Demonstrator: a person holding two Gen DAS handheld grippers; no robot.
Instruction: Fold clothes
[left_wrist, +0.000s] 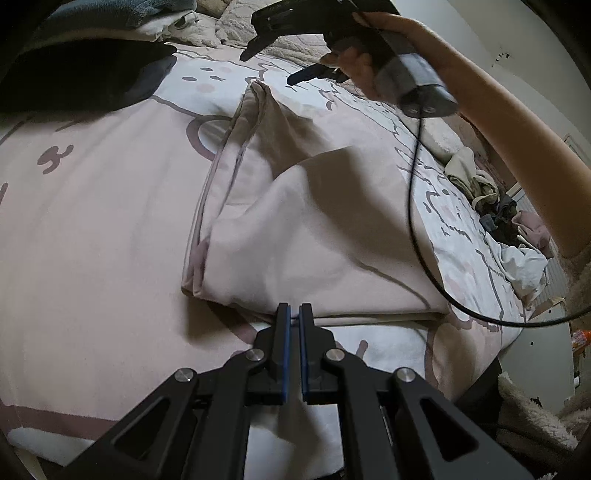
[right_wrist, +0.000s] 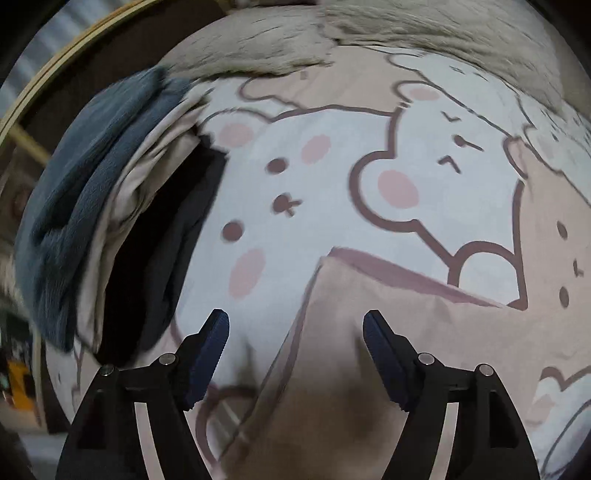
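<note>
A pale pink garment (left_wrist: 295, 221) lies folded on the bed, long and tapering toward its far end. My left gripper (left_wrist: 294, 314) is shut with nothing between its pads, its tips at the garment's near edge. My right gripper (left_wrist: 273, 68) hangs open above the garment's far end, held in a hand. In the right wrist view the right gripper (right_wrist: 295, 325) is open and empty above the garment's far corner (right_wrist: 369, 295).
The bed sheet (left_wrist: 92, 221) is pink and white with cartoon bears. A pile of dark and blue-grey clothes (right_wrist: 110, 221) lies at the far left. More loose clothes (left_wrist: 509, 221) lie at the right edge. A black cable (left_wrist: 417, 221) hangs from the right gripper.
</note>
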